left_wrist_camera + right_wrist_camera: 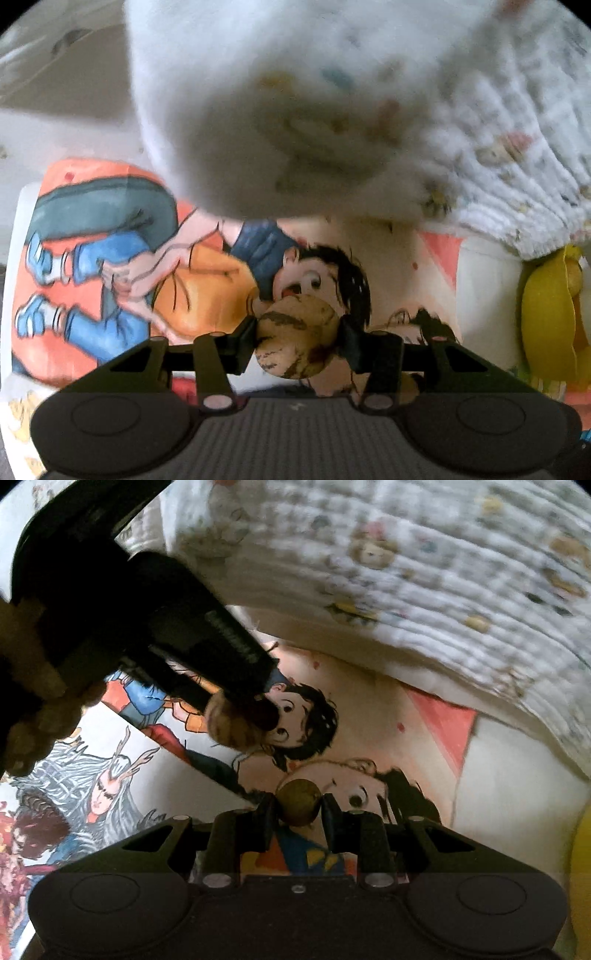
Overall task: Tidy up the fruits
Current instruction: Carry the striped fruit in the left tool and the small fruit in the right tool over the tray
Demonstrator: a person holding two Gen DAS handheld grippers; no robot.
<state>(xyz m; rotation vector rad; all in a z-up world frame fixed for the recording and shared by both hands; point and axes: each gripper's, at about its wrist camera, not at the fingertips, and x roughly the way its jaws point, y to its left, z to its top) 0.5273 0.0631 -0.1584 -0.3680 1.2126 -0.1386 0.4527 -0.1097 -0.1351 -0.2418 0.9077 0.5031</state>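
Two small round fruits are in our grip, one in each set of fingers, above a bed spread with comic-print sheets. Between our left fingers (299, 341) sits a tan fruit with dark brown blotches (295, 338), pinched at its sides by pads closed to about the fruit's own width; its shape is near round, so we judge no long axis matters. Between our right fingers (299, 806) a smaller brown fruit (299, 801) is held the same way, fingers narrow and pressing both flanks. Just ahead of the right fingers and to their left, the left tool (155, 627) crosses the right wrist view, its fruit showing at the tip, so our two hands work close together, the left one slightly farther forward. Beyond both lies the cartoon sheet (110, 258), and past that a bunched white quilted cloth (424, 572) hangs across the far side, blurred. Off to the right of the left fingers rests a yellow object (550, 314), possibly a bowl or holder; we judge it the likely drop point, nearer our right hand.
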